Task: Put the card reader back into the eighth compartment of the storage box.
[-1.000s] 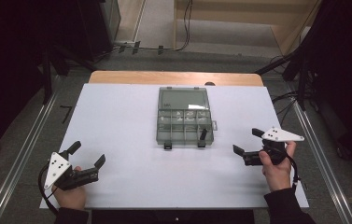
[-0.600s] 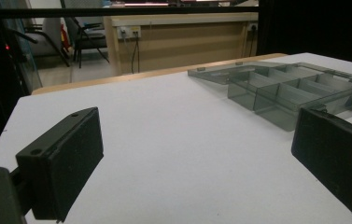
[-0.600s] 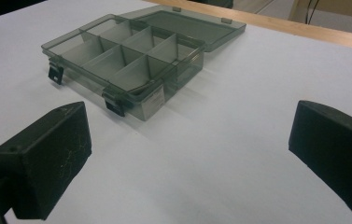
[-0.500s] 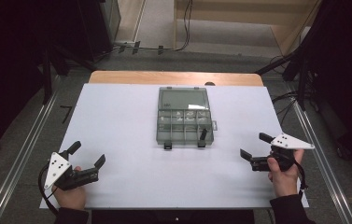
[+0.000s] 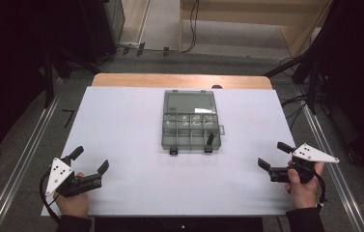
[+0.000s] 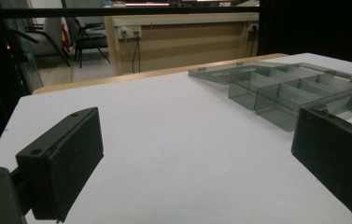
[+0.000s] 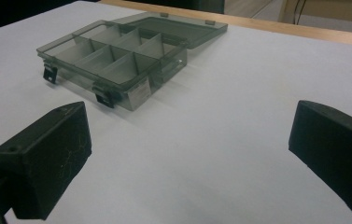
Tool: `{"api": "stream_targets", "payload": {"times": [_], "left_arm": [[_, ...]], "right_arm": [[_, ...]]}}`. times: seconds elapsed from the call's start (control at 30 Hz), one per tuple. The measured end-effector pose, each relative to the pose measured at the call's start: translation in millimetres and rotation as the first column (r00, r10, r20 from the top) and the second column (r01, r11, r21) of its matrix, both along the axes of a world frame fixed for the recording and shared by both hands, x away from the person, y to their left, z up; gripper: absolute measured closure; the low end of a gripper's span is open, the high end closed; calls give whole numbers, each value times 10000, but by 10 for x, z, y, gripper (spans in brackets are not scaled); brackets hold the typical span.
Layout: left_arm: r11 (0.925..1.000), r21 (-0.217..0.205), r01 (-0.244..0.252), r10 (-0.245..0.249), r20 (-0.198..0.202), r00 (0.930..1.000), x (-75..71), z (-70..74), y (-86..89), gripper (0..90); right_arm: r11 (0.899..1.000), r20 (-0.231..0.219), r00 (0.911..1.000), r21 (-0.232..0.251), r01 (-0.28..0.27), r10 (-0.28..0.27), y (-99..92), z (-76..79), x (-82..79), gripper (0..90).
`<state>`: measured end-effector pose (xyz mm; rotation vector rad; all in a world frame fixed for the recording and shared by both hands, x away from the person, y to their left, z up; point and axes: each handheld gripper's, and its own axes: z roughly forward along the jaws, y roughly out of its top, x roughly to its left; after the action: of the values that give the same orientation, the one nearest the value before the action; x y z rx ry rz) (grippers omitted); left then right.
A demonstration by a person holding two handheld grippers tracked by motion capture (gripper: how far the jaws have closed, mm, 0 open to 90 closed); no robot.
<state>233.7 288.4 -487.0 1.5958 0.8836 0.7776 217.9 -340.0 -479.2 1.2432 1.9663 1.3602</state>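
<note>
A smoky grey plastic organiser box lies open in the middle of the white table, its lid folded flat to the far side and its compartments looking empty. The same organiser box stands to the right in the left gripper view, and the organiser box lies up left in the right gripper view. My left gripper rests at the near left corner, open, nothing between its jaws. My right gripper rests near the right front edge, open and empty, well away from the box.
The white table top sits on a wooden bench whose edge shows at the back. Metal rails run along both sides. Cables and dark stands lie on the floor beyond.
My right gripper has drawn back toward the near right edge of the table, further from the box. The left gripper has stayed put.
</note>
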Motion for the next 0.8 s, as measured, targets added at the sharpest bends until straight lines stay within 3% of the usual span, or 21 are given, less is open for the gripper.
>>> {"api": "stream_targets", "payload": {"times": [0.23,0.37,0.57,0.8], "left_arm": [[10000,-14,-9,9,2,10000,-2,1,1,23],[10000,-37,-6,6,3,10000,0,2,3,23],[10000,-46,28,-28,9,10000,3,3,4,23],[10000,-61,50,-50,-19,10000,9,4,7,23]], "right_arm": [[9990,380,9989,367,253,-267,-170,-90,-99,0],[9961,856,9960,867,178,-253,-244,-166,-147,0],[9916,810,9950,1192,494,-593,-262,-238,-160,0],[9920,923,9940,1169,480,-590,-250,-273,-170,0]]}}
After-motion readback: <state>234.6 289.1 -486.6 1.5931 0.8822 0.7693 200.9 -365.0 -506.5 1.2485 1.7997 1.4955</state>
